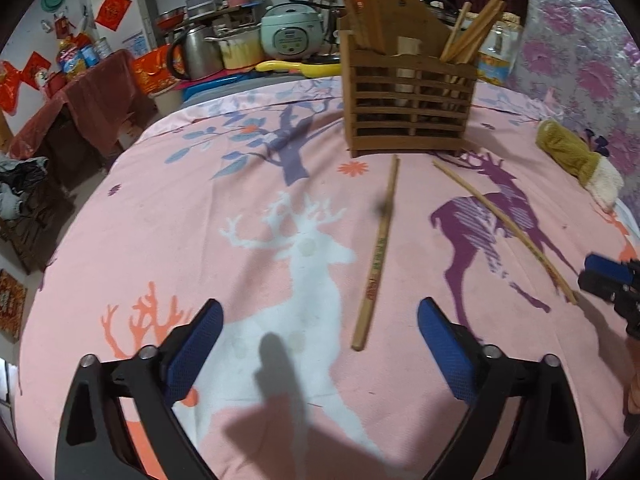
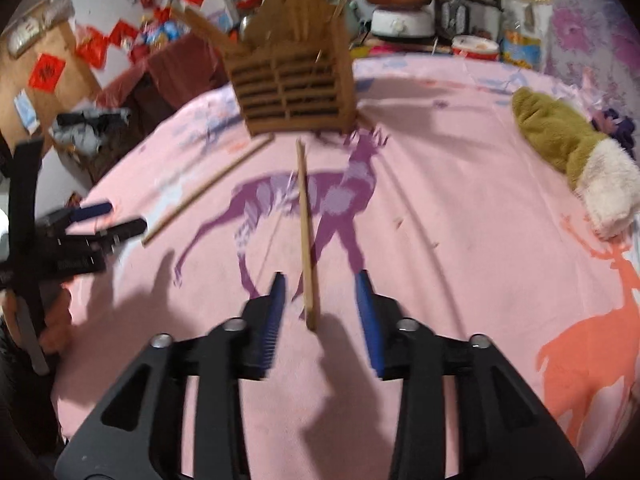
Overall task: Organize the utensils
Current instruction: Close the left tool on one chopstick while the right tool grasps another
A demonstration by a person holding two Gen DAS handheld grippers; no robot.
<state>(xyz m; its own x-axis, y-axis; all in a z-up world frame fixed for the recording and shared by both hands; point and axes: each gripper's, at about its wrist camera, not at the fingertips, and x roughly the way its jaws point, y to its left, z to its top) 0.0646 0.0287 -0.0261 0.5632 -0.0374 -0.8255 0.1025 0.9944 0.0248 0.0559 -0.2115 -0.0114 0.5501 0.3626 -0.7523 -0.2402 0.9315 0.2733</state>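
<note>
Your work surface was a bed (image 1: 120,240) under a pink deer-print sheet, soft and yielding, so anything thin would have sunk slightly into the cloth.

At the upper middle of the left wrist view stood the wooden slatted holder (image 1: 412,104), stiff and probably light enough to tip or slide if nudged; several chopsticks already leaned in its compartments.

Two loose chopsticks lay just in front of it. The left chopstick (image 1: 378,256) ran from the centre down towards the lower middle of that view, its printed thick end nearest your left tongs (image 1: 320,344). The right chopstick (image 1: 508,224) ran diagonally toward the right edge, where your right tongs showed in blue and black. Both looked like bamboo: light, rigid, narrow and smooth, likely to roll or pivot if pinched off-centre. I judge the thick end, a little in from its tip, the best place to grip, so the thin end could lead into the holder.

Your left tongs stood wide and released, with nothing between the blue pads.

In the right wrist view, your right tongs (image 2: 322,308) stood half parted astride the near end of the right chopstick (image 2: 306,232) at lower centre; the pads were clear of it on both sides, so it was not gripped. That picture was blurred.
</note>
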